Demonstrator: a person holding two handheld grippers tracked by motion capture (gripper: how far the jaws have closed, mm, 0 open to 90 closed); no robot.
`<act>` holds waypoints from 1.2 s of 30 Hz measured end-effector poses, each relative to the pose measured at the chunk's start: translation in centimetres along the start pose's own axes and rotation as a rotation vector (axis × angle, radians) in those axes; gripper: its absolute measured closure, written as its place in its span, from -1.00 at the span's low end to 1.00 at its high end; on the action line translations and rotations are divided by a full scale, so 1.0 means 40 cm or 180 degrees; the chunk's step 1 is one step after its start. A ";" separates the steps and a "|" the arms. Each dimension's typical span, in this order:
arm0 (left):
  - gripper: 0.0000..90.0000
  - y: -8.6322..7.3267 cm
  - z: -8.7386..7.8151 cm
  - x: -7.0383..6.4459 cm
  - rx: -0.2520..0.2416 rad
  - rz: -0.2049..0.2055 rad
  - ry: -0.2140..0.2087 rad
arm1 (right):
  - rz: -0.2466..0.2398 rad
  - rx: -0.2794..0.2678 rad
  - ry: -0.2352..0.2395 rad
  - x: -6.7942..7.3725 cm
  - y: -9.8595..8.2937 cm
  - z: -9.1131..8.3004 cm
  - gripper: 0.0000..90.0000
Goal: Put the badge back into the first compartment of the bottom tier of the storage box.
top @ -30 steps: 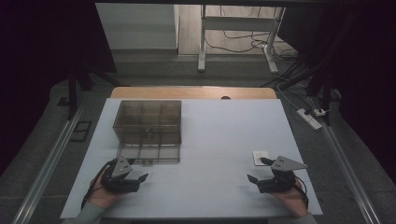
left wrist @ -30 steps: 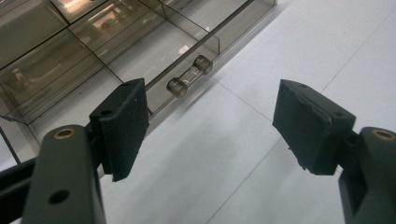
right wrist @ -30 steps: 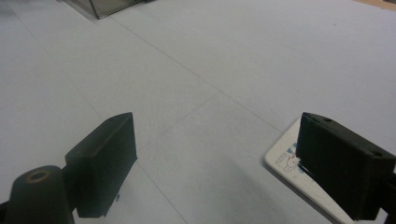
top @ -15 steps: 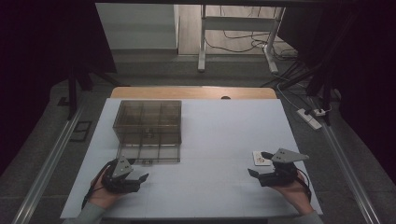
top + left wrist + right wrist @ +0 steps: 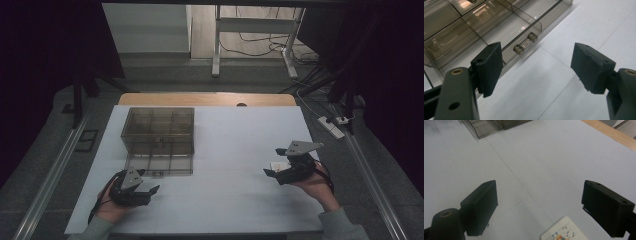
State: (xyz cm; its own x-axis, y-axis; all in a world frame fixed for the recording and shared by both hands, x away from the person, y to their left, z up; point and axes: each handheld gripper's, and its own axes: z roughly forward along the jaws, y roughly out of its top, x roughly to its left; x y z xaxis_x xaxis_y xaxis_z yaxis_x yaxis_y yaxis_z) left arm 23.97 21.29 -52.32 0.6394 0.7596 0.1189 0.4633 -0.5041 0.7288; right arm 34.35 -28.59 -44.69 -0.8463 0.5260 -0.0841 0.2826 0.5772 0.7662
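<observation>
Meanwhile, the smoky transparent compartment box (image 5: 157, 140) lay open toward the table's (image 5: 235, 200) left edge, while both the left gripper (image 5: 145, 189) and the right gripper (image 5: 274, 161) stood spread wide, empty.

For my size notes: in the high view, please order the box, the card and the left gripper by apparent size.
1. Box, clearly largest.
2. Left gripper.
3. Card, smallest; the right gripper partly covers it, so its full size is unsure.

clear smoky compartment box (image 5: 158, 139) — lid open, on the white table's left half — small card (image 5: 278, 165) lies at right
</observation>
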 end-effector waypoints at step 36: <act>-0.43 0.001 0.004 -0.002 -0.0004 0.0048 0.0001 | -0.0161 0.0849 0.0170 -0.110 -0.060 0.068 -0.73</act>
State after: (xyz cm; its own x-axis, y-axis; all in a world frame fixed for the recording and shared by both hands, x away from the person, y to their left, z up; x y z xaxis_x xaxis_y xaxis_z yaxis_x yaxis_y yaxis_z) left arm 24.04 21.16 -52.42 0.6461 0.7521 0.1300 0.4530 -0.5150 0.7277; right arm 38.64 -30.59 -47.91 -0.8829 0.4628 -0.0788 0.3425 0.7497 0.5663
